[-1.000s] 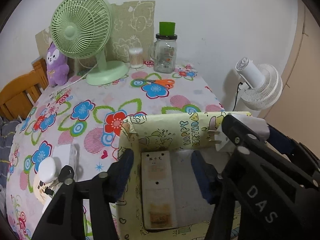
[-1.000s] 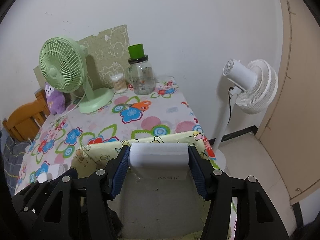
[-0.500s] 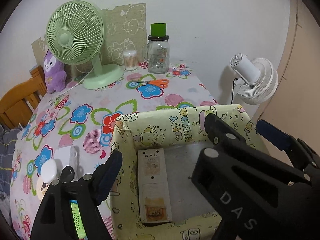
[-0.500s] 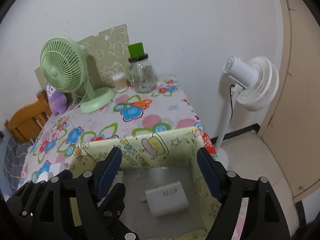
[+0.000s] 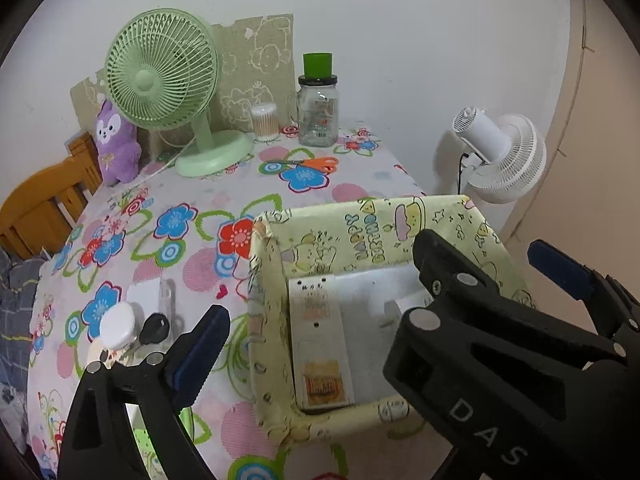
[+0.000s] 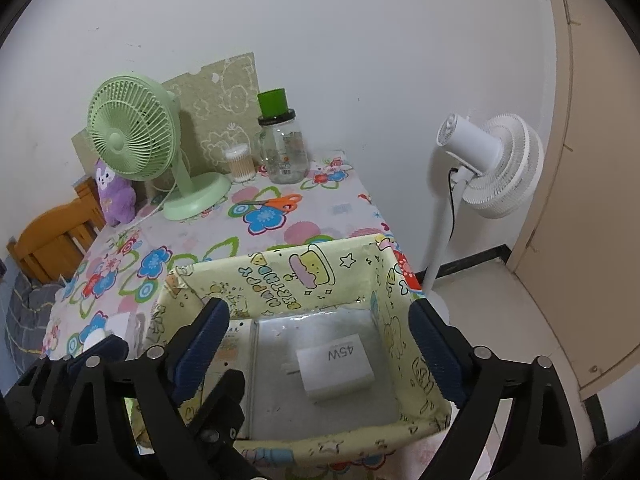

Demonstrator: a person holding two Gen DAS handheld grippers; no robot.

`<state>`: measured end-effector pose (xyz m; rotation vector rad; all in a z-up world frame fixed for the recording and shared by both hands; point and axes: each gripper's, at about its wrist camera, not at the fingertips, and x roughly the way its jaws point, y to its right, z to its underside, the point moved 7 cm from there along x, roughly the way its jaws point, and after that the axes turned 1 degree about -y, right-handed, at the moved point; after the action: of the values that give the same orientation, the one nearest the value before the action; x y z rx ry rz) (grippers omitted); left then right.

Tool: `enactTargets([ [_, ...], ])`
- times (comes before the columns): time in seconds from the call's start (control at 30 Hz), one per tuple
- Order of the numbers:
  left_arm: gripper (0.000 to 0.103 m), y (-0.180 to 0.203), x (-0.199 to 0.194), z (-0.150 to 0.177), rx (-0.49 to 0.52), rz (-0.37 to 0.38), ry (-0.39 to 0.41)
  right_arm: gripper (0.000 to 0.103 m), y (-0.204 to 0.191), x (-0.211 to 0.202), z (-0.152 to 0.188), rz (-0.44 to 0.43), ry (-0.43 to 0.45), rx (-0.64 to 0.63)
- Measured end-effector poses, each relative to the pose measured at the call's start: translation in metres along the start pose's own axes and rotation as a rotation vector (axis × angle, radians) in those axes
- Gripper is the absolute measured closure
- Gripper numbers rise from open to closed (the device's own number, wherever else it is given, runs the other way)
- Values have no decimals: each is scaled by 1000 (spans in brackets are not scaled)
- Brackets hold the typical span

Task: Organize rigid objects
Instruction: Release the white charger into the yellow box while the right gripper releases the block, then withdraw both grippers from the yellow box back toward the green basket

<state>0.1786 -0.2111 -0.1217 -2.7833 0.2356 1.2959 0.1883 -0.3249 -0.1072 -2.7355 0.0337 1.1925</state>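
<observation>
Charger (image 6: 335, 367) now released into box (image 6: 280, 276)

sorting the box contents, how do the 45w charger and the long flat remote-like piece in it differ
The white charger is a short, chunky block; the long flat piece is slim and stretched out. The charger lies mid-floor, apart from the walls; the long piece runs along the box's left wall. Both lie flat inside the box, neither held.

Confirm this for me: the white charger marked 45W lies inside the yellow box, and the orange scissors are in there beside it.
Not quite. The white charger does lie inside the yellow box, but the orange scissors are outside it, lying on the flowered tablecloth farther back near the glass jar. The right wrist view shows this.
</observation>
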Motion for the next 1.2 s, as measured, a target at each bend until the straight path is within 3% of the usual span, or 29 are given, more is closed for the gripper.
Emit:
enactTargets([
  [1.2,3,-93,-80,44,-5,-24,81,7,-89,-84,35,17,74,-56],
])
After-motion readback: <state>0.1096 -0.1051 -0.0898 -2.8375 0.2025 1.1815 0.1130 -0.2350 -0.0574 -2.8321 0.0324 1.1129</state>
